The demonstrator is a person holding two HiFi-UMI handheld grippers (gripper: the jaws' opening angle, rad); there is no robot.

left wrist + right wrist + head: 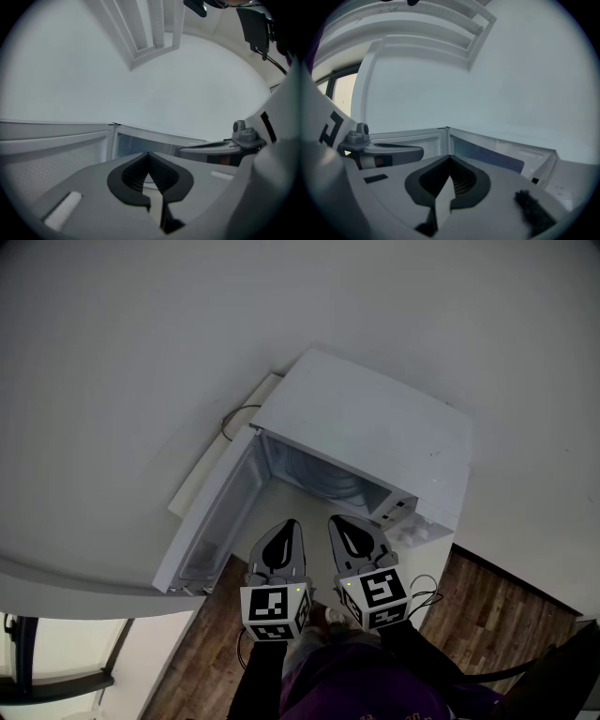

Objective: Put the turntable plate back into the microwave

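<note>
Wooden floor (497,610) lies beneath the open microwave (375,427).

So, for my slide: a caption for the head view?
Left gripper and right gripper, both shut and empty, face the open microwave.

Frame centre: microwave (375,427) mouth open, clear way straight in. Swung-out door (211,521) walls off the lower left; control panel (401,512) closes the opening's right side.
</note>
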